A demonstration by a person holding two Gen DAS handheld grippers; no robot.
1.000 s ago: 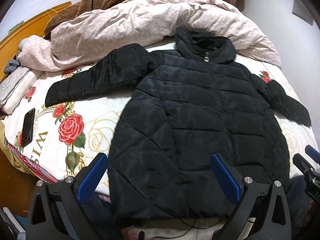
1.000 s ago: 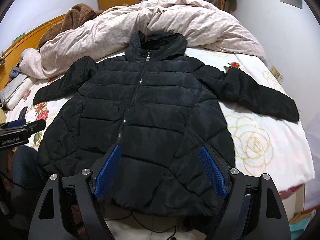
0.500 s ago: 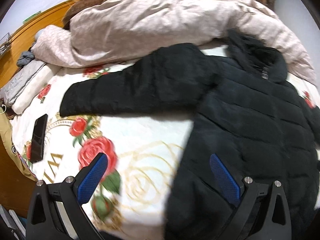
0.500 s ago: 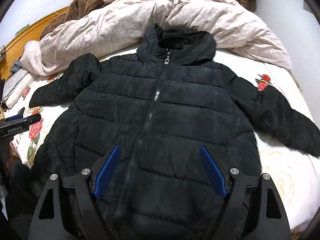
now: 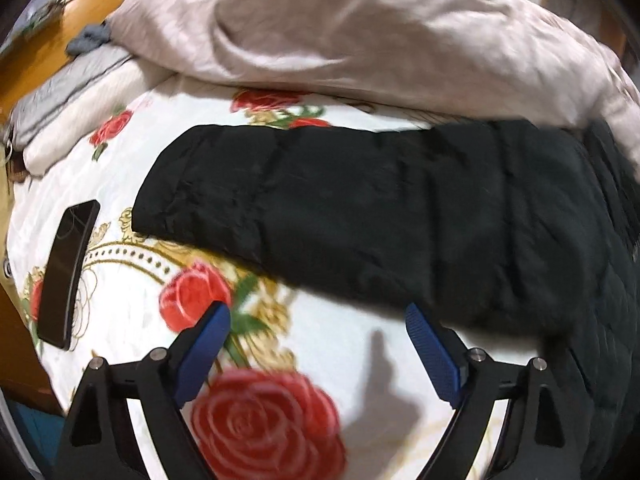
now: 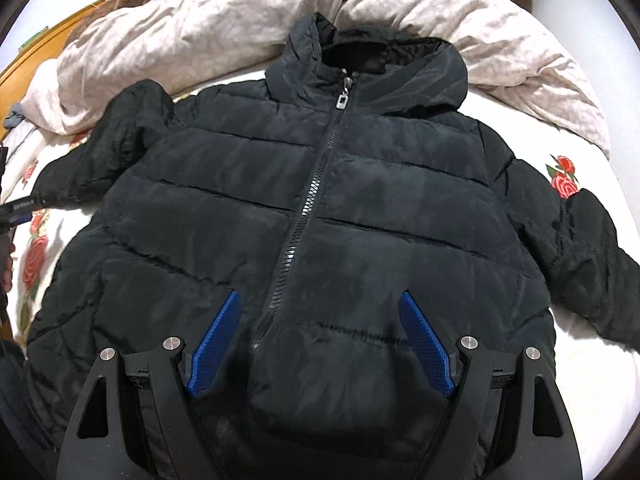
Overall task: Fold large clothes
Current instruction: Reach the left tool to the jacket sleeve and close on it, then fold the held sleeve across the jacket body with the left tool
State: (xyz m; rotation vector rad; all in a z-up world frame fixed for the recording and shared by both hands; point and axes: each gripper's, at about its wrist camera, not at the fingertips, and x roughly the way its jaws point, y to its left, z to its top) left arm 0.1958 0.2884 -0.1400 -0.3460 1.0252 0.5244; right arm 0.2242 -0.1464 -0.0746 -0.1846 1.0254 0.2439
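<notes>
A black hooded puffer jacket lies flat, front up and zipped, on a rose-print bed sheet, both sleeves spread out. Its left sleeve fills the middle of the left wrist view, cuff toward the left. My left gripper is open and empty, just above the sheet in front of that sleeve. My right gripper is open and empty, hovering over the jacket's lower front astride the zipper. The right sleeve runs off to the right.
A crumpled pinkish duvet is heaped behind the jacket's hood; it also shows in the left wrist view. A black phone lies on the sheet at left. Folded grey and white cloth sits by the wooden headboard.
My left gripper has swung left and closer, from the jacket's hem to the left sleeve. My right gripper has moved forward over the jacket body. Both stayed open.
</notes>
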